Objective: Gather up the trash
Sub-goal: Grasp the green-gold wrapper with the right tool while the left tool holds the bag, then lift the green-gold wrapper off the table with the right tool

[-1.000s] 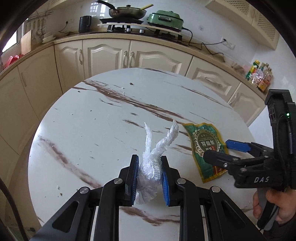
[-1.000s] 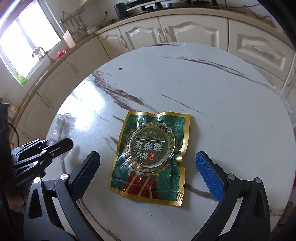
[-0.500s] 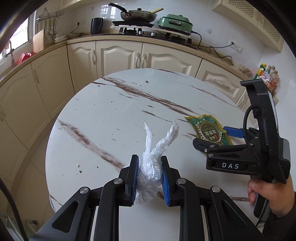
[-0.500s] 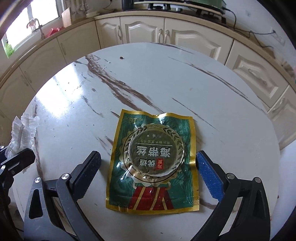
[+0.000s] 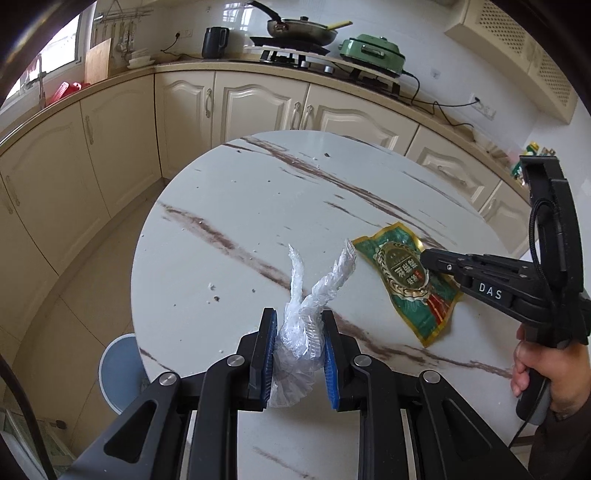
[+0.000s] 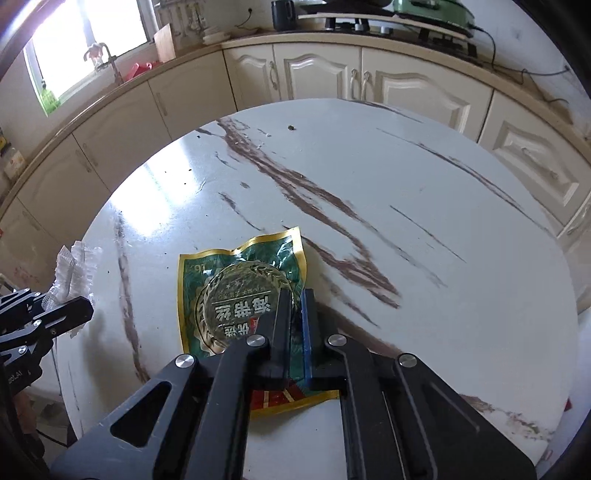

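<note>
- The pouch [image 6: 243,295], green with gold edging and a red band at its near end, lies on the round table [image 6: 424,184], towards the near right part of the top as the left wrist view shows it [image 5: 406,273].
- Its gold medallion carries large Chinese characters, upside down in the right wrist view; I cannot read them with certainty. The digits "16" show in the far left corner, also inverted.
- The right gripper [image 6: 294,295] has its jaws nearly together, pinching the right side of the pouch, which buckles upward there. The far right corner lifts off the top.
- The right gripper's body bears the white letters "DAS" [image 5: 490,291], and a hand [image 5: 543,373] holds its grip.
- The wrapper [image 5: 306,317], clear crinkled plastic, sits clamped between the blue pads of the left gripper [image 5: 299,325], jaws narrowed on it. Two twisted tails stick up and forward above the pads.
- In the right wrist view the wrapper [image 6: 72,273] shows white at the left, above the left gripper's black fingers [image 6: 66,314], over the left edge of the table.
- The table is white with brown veins, and small crumbs [image 5: 213,291] lie scattered on it.
- A blue bin [image 5: 118,373] stands on the floor below the table's left edge.
- Behind are cream cabinets [image 5: 236,103], a pan [image 5: 303,31] on the hob, a green cooker [image 5: 371,53] and a black kettle [image 5: 214,42].
</note>
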The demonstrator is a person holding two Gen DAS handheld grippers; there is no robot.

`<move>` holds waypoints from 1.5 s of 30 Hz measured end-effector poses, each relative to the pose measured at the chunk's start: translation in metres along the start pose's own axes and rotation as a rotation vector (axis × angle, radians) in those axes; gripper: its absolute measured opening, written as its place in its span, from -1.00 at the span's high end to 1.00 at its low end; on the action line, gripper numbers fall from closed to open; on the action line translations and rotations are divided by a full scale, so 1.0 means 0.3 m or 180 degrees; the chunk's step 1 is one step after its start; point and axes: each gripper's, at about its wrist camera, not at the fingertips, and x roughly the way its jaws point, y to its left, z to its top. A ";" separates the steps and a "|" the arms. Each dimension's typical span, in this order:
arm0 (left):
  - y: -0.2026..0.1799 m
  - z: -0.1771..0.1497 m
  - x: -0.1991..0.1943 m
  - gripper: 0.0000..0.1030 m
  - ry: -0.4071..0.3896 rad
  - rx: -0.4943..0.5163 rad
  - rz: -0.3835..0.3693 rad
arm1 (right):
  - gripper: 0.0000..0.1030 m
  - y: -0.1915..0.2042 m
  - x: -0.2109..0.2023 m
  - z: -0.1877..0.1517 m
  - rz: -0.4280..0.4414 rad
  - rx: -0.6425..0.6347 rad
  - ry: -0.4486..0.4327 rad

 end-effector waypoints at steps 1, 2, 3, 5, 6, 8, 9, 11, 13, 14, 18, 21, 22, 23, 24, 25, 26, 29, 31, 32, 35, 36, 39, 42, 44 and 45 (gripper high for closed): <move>0.003 -0.001 -0.012 0.62 -0.0014 -0.0005 -0.0028 | 0.88 0.004 -0.001 -0.002 0.0057 0.0036 0.0003; 0.013 0.000 -0.021 0.62 -0.0019 -0.0003 -0.0045 | 0.82 0.010 0.000 -0.007 0.0133 0.0068 0.0004; 0.014 -0.009 -0.028 0.62 -0.0006 -0.0006 -0.0022 | 0.82 0.017 0.000 -0.013 0.0225 0.0083 0.0012; 0.020 -0.024 -0.049 0.62 -0.0016 0.0000 -0.0008 | 0.81 0.046 0.002 -0.028 0.0384 0.0098 0.0043; 0.028 -0.034 -0.060 0.62 -0.0018 -0.0018 0.0006 | 0.81 0.066 0.003 -0.034 0.0444 0.0092 0.0056; 0.059 -0.051 -0.084 0.62 -0.0047 -0.0088 0.0016 | 0.79 0.110 0.009 -0.048 0.0571 0.0053 0.0088; 0.079 -0.059 -0.092 0.62 -0.0037 -0.0116 0.0014 | 0.77 0.138 0.017 -0.054 0.0683 0.0038 0.0116; 0.121 -0.082 -0.114 0.62 -0.0040 -0.0189 0.0021 | 0.75 0.198 0.028 -0.067 0.0824 0.0003 0.0136; 0.162 -0.108 -0.139 0.62 -0.0048 -0.0253 0.0012 | 0.75 0.255 0.036 -0.072 0.0887 -0.0054 0.0143; 0.186 -0.122 -0.151 0.62 -0.0056 -0.0304 -0.0019 | 0.75 0.283 0.042 -0.075 0.0956 -0.0070 0.0151; 0.254 -0.163 -0.209 0.62 -0.0142 -0.0475 0.0044 | 0.75 0.379 0.057 -0.082 0.1042 -0.0172 0.0141; 0.304 -0.199 -0.242 0.62 -0.0182 -0.0616 0.0102 | 0.52 0.436 0.050 -0.093 0.1160 -0.0232 0.0136; 0.319 -0.211 -0.244 0.62 -0.0156 -0.0665 0.0057 | 0.30 0.450 0.044 -0.099 0.1170 -0.0258 0.0117; 0.327 -0.224 -0.245 0.62 -0.0136 -0.0678 0.0058 | 0.13 0.468 0.037 -0.105 0.1141 -0.0303 0.0105; 0.333 -0.235 -0.251 0.62 -0.0144 -0.0671 0.0068 | 0.03 0.487 0.030 -0.113 0.1064 -0.0356 0.0091; 0.338 -0.246 -0.261 0.62 -0.0180 -0.0683 0.0070 | -0.16 0.506 0.023 -0.121 0.0946 -0.0431 0.0073; 0.344 -0.257 -0.270 0.62 -0.0193 -0.0703 0.0048 | -0.27 0.529 0.016 -0.134 0.0812 -0.0518 0.0052; 0.374 -0.282 -0.305 0.62 -0.0244 -0.0734 0.0091 | -0.28 0.586 0.003 -0.164 0.0484 -0.0754 -0.0026; 0.382 -0.293 -0.322 0.62 -0.0269 -0.0748 0.0134 | -0.35 0.605 -0.016 -0.168 0.0256 -0.0710 -0.0117; 0.392 -0.301 -0.334 0.62 -0.0290 -0.0767 0.0158 | -0.39 0.620 -0.027 -0.170 0.0138 -0.0692 -0.0142; 0.420 -0.318 -0.374 0.62 -0.0363 -0.0776 0.0265 | -0.85 0.715 -0.024 -0.183 0.0041 -0.0947 -0.0109; 0.430 -0.324 -0.386 0.62 -0.0376 -0.0790 0.0284 | -0.87 0.747 -0.005 -0.189 -0.0023 -0.0996 -0.0049; 0.445 -0.347 -0.406 0.62 -0.0376 -0.0766 0.0301 | -0.87 0.794 0.034 -0.199 0.0015 -0.0963 0.0019; 0.467 -0.367 -0.414 0.62 -0.0352 -0.0778 0.0338 | -0.90 0.816 0.060 -0.214 -0.0092 -0.1004 -0.0033; 0.476 -0.379 -0.420 0.62 -0.0333 -0.0810 0.0355 | -0.91 0.848 0.066 -0.225 -0.0140 -0.1062 -0.0095; 0.483 -0.383 -0.422 0.62 -0.0326 -0.0836 0.0362 | -0.90 0.861 0.066 -0.230 -0.0153 -0.1062 -0.0127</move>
